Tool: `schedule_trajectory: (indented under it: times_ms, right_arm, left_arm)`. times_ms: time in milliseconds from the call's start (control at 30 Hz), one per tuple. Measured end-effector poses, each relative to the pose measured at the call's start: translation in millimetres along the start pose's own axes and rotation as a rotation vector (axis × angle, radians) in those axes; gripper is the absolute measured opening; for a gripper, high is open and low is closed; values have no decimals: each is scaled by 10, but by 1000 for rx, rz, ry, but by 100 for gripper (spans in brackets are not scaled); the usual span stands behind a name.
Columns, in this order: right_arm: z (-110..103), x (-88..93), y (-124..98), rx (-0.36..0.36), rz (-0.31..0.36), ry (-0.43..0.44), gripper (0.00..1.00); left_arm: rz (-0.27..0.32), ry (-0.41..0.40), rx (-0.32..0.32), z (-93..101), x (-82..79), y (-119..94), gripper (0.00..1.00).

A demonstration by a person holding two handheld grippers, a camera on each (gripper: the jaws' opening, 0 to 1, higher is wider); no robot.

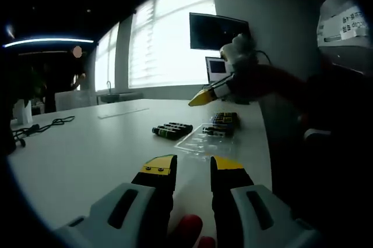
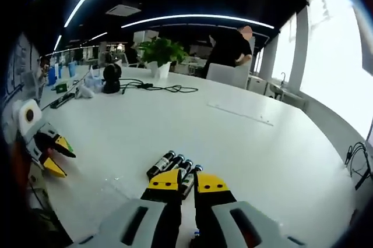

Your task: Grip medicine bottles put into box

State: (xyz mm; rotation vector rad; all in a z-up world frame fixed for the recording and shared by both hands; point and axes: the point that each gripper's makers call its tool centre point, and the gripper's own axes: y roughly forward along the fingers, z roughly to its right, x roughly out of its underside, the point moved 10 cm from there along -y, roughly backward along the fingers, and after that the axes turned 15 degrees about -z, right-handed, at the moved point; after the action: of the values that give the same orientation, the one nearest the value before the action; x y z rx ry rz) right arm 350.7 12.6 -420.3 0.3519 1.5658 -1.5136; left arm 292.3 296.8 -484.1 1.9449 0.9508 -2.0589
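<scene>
While hovering above the white table (image 1: 76, 155), left gripper (image 1: 193, 165), in the left gripper view, with yellow-tipped jaws parted by a clear gap and nothing between them. On the far left of that view, a black cable (image 1: 44, 127) coiled on the tabletop. Past the jaw tips, nearer the middle, a row of dark medicine bottles (image 1: 172, 130) lying side by side on the table. Just right of them, a clear plastic box (image 1: 204, 139), flat on the surface, with a dark pack (image 1: 224, 121) at its far end. Above the box, right gripper (image 1: 204, 98) reaching in from the right, yellow tips close together, held off the table; cannot tell from here whether quite shut. Behind, a bright window with blinds and a dark monitor (image 1: 218, 31) on the wall.

In the right gripper view, left gripper (image 2: 57, 156) at the far left edge, tips spread apart. Further back on the left, a black round device (image 2: 112, 78) and a cable (image 2: 163, 88) on the table, then a potted plant (image 2: 158, 56). Near centre, medicine bottles (image 2: 175, 167) lying in a row, just beyond and partly under the tips of right gripper (image 2: 187, 181). Jaws there nearly together, a narrow slit between them, nothing held. Farther right, a person in black (image 2: 230, 47) bent over at the far edge of the table.
</scene>
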Motion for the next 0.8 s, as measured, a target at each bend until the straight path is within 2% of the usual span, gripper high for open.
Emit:
schedule_trajectory:
  times_ms: [233,367,800]
  right_arm:
    - [75,-21,210,22,-70,-3,6]
    - [78,-27,318,6,-117,-7,7]
    - [80,26,511,-9,-179,19,9]
  left_arm:
    - [0,0,1,-4,0,-2,18]
    - [0,1,-1,-6,1,-4,18]
    - [3,0,1,-8,4,-8,18]
